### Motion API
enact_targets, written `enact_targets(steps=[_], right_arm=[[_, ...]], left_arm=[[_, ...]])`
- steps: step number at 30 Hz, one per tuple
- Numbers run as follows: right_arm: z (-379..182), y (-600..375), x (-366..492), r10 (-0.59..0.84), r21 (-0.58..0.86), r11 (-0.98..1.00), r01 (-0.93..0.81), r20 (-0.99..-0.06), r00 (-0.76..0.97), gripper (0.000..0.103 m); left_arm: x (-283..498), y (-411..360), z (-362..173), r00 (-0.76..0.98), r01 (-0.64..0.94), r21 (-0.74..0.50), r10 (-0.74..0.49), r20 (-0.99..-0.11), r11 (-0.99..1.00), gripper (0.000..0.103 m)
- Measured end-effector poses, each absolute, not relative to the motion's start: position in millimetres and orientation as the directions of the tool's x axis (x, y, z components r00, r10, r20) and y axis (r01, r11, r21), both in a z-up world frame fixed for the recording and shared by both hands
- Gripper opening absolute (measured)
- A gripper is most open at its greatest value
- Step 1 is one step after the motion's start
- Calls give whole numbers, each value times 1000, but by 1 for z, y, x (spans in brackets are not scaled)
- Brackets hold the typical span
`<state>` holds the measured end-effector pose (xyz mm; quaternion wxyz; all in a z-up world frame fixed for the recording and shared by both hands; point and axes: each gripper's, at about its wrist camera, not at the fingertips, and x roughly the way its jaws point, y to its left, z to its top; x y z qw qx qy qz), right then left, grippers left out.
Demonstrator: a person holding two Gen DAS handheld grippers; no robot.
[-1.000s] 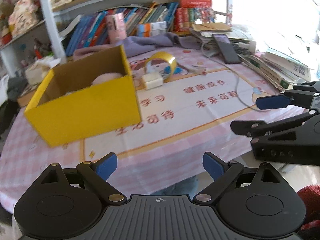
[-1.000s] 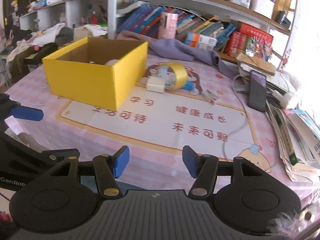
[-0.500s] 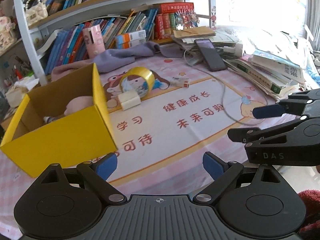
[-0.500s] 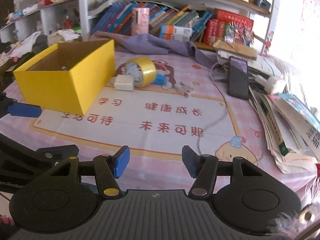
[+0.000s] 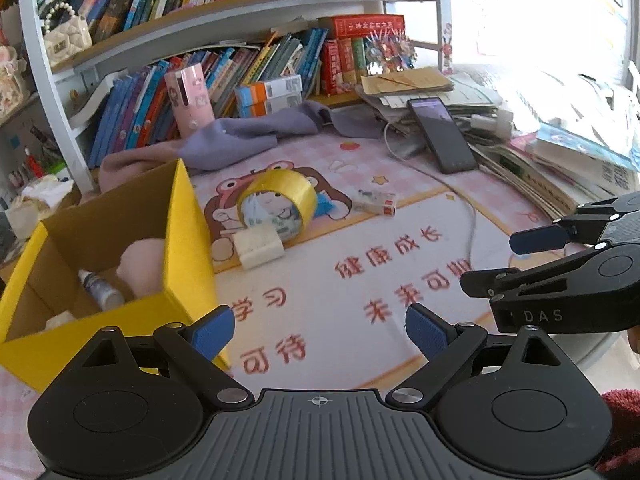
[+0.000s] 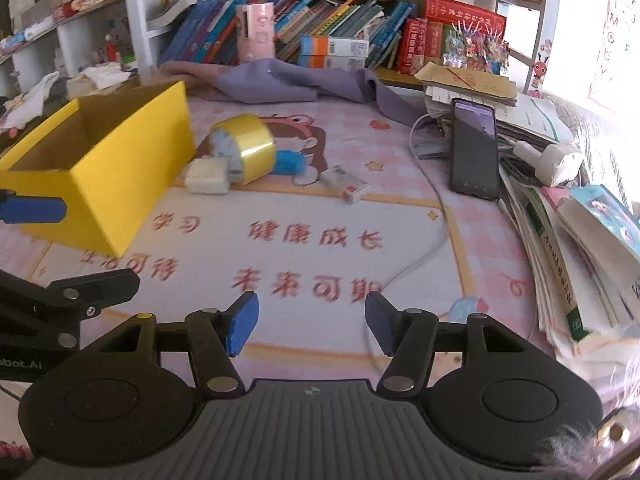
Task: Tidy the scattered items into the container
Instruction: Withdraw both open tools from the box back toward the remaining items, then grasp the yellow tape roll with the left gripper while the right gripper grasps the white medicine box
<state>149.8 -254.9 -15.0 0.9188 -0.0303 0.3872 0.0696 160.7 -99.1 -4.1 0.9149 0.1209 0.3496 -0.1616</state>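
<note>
A yellow open box (image 5: 188,240) (image 6: 132,160) stands at the left of the table; a pink soft thing (image 5: 144,264) and a small bottle (image 5: 98,290) lie inside. A yellow tape roll (image 5: 276,204) (image 6: 248,152), a white block (image 5: 258,246) (image 6: 208,176) and a small white-and-red box (image 5: 374,202) (image 6: 348,186) lie on the mat beyond it. My left gripper (image 5: 320,330) is open and empty, near the box's front corner. My right gripper (image 6: 312,322) is open and empty above the mat's front; it also shows in the left wrist view (image 5: 560,272).
A phone (image 6: 474,148) leans on a paper stack at the right, with a white cable (image 6: 436,240) trailing over the mat. Stacked books (image 6: 580,248) line the right edge. A purple cloth (image 6: 300,80) and a bookshelf (image 5: 224,80) stand behind.
Both grippers have moved forward and to the right over the table; the box has shifted left in both views and the tape roll looks nearer. Both stay open.
</note>
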Motion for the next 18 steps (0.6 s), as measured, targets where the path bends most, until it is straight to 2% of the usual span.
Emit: enact_targets(steps=[18], right_arm=[[-27, -292, 267, 207, -16, 945, -326, -740, 639, 57]], left_arm=[[258, -137, -5, 730, 184, 87, -77, -679, 979, 94]])
